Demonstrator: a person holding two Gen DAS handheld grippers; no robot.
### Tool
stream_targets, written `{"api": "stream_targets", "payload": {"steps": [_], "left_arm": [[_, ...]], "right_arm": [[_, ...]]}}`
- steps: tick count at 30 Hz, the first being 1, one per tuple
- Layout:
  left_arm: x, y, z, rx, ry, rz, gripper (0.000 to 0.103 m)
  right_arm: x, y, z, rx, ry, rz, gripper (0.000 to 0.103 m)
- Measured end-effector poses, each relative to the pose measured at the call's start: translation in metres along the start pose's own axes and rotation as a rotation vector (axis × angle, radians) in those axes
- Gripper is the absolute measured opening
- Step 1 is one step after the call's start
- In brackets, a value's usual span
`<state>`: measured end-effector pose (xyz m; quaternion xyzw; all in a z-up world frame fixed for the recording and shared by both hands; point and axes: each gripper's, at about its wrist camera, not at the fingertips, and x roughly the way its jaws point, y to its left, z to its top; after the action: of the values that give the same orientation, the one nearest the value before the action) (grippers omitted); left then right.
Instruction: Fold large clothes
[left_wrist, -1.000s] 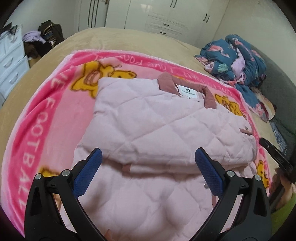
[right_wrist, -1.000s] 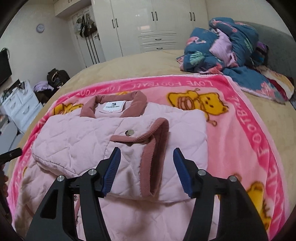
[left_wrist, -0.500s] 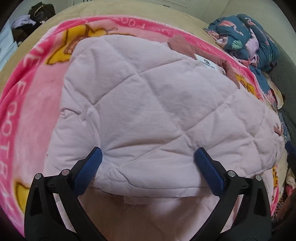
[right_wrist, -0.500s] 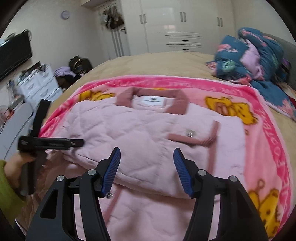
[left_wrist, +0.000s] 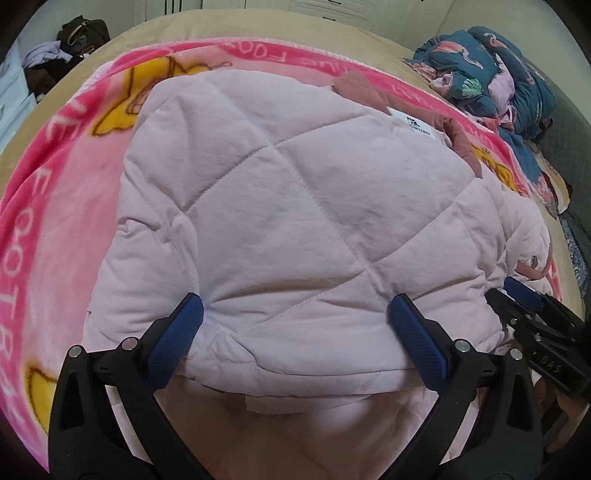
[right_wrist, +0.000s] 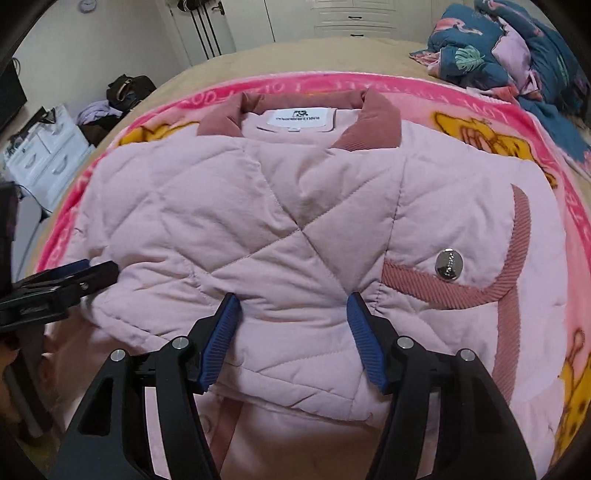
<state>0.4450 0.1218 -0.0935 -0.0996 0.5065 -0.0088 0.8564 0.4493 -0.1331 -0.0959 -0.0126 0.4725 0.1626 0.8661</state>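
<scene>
The jacket (right_wrist: 280, 221) lies folded on the pink blanket (right_wrist: 576, 236), collar (right_wrist: 376, 122) at the far end, its long axis running left to right across me. Its near folded edge sits right at both grippers — my left (left_wrist: 295, 332) and my right (right_wrist: 293, 328) both gape, pads pressed to the padding, clamping nothing. Neither is nearer. A bedding heap (right_wrist: 509, 48) lies far right; nothing blocks me.

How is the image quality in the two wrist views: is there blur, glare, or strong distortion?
Left wrist view: strong fisheye bending with dark corners; the pink quilted jacket fills the frame and looks slightly soft, lit evenly. Right wrist view: same bending; the jacket's label is fairly sharp, and the metal snap button shows a small bright reflection.
</scene>
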Motion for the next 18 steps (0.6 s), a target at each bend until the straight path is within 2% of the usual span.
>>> {"api": "stream_targets", "payload": {"steps": [3,6,8,9,14,18], "left_arm": [[-0.002,0.0,0.0,-0.001,-0.001,0.005,0.095],[-0.008,-0.004,-0.001,0.01,-0.01,0.014,0.095],[-0.014,-0.005,-0.001,0.019,-0.02,0.027,0.095],[-0.016,-0.006,-0.002,0.021,-0.023,0.032,0.095],[-0.033,-0.013,-0.008,0.044,-0.05,0.072,0.095],[-0.05,-0.017,-0.013,0.059,-0.067,0.072,0.095]], "right_arm": [[-0.005,0.001,-0.002,-0.002,-0.013,0.002,0.062],[-0.025,-0.005,-0.005,0.016,-0.038,0.048,0.067],[-0.042,-0.009,-0.007,0.037,-0.073,0.069,0.085],[-0.052,-0.012,-0.011,0.047,-0.094,0.066,0.088],[-0.081,-0.019,-0.02,0.077,-0.124,0.087,0.094],[-0.098,-0.021,-0.028,0.082,-0.147,0.083,0.098]]}}
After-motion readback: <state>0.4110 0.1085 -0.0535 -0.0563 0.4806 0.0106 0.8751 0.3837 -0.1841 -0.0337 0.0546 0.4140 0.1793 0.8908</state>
